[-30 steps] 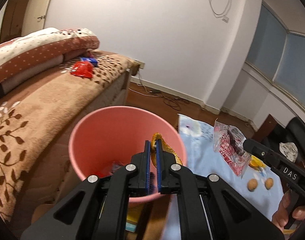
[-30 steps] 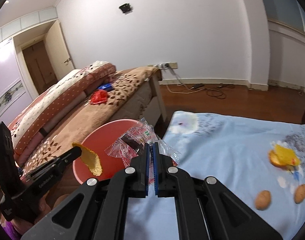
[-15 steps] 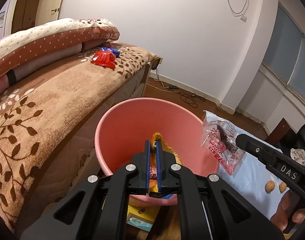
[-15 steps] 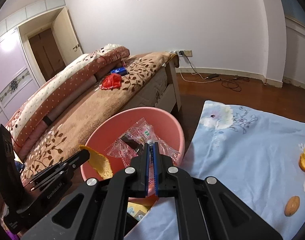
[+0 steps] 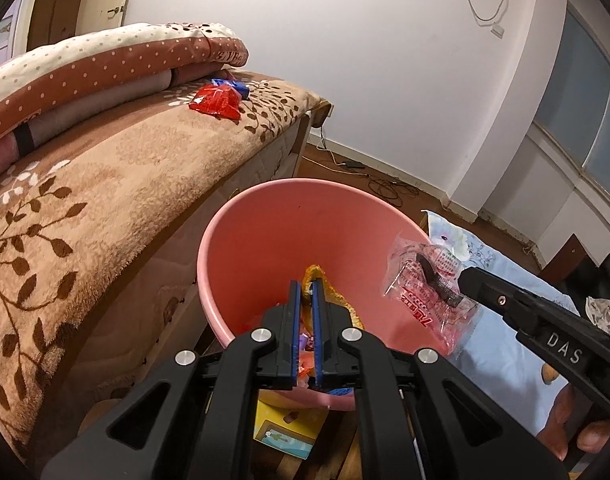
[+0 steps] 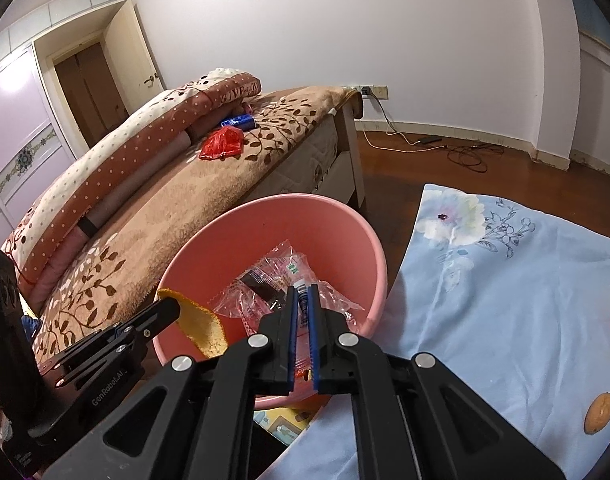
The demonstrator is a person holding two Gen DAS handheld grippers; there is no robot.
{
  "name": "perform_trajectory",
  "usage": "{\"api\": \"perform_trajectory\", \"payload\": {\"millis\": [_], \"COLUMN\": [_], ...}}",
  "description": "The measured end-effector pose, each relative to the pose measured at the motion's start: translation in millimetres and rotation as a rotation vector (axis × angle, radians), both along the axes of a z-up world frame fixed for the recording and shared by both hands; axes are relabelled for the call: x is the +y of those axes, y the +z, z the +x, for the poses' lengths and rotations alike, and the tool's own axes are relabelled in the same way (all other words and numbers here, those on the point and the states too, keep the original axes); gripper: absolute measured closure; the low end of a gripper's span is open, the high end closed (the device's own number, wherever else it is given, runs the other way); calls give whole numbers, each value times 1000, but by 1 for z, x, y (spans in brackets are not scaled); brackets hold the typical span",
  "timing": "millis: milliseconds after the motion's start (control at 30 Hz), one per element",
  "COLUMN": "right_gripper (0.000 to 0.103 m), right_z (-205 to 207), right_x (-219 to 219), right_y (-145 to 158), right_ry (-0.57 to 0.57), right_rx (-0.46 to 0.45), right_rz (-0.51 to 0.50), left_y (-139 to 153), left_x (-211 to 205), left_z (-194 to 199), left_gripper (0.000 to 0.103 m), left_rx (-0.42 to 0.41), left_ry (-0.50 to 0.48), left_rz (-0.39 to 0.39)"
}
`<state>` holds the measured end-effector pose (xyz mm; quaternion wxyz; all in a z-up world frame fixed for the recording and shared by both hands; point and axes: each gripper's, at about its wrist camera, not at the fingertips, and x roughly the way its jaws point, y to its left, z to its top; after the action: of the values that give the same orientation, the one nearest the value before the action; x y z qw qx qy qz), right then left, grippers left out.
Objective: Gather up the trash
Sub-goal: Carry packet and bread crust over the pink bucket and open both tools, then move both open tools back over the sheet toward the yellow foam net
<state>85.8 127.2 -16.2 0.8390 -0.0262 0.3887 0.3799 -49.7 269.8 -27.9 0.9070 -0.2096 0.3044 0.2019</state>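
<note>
Both grippers hang over the mouth of the pink bin (image 5: 265,240), each with a piece of trash, so the step in hand is the drop.

The left gripper (image 5: 307,288) has its jaws pressed together on a strip of orange peel (image 6: 201,324); in the right wrist view the peel hangs from its tip at about 8 o'clock of the bin, over the near rim. The right gripper (image 6: 303,292) is pinching a clear plastic wrapper (image 6: 273,280) with red print. In the left wrist view that wrapper (image 5: 421,288) sits at about 3 o'clock of the bin, just at or slightly past the right rim, while the right wrist view shows most of it over the opening. Some bright scraps already lie at the bottom of the bin.

The next move, as I judge it, calls for each pair of jaws to spread so the pieces fall inside. The wrapper is light and crinkly and may cling to the pads or drift outward, so bringing it further toward the bin's centre first seems wise. The peel is floppy and close to the near edge; it could catch on the rim.

More trash is left to collect: a red wrapper (image 6: 221,144) and a blue packet (image 6: 237,121) on the bed (image 6: 165,200) at 11 o'clock, and peel pieces (image 6: 599,412) on the blue floral cloth (image 6: 505,280) at 4 o'clock.
</note>
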Motion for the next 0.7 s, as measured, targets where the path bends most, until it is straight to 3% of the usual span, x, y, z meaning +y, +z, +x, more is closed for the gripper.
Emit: {"api": "perform_trajectory", "payload": {"millis": [233,400,700], "right_gripper": [96,92,81], "right_z": [1,1,2], "right_x": [2,1,-9], "right_y": [-3,-4,-5], "right_ry": [0,-5,-22], "right_rx": [5,6,16], "right_rz": [-1,1,13], "left_y": [-4,-6,-5], "left_x": [4,5,2], "left_z": [1,-1,-1], "left_gripper": [97,72,71], "left_rx": [13,10,10], "left_ry": [6,15,4], "left_rz": [-22,-46,-57]}}
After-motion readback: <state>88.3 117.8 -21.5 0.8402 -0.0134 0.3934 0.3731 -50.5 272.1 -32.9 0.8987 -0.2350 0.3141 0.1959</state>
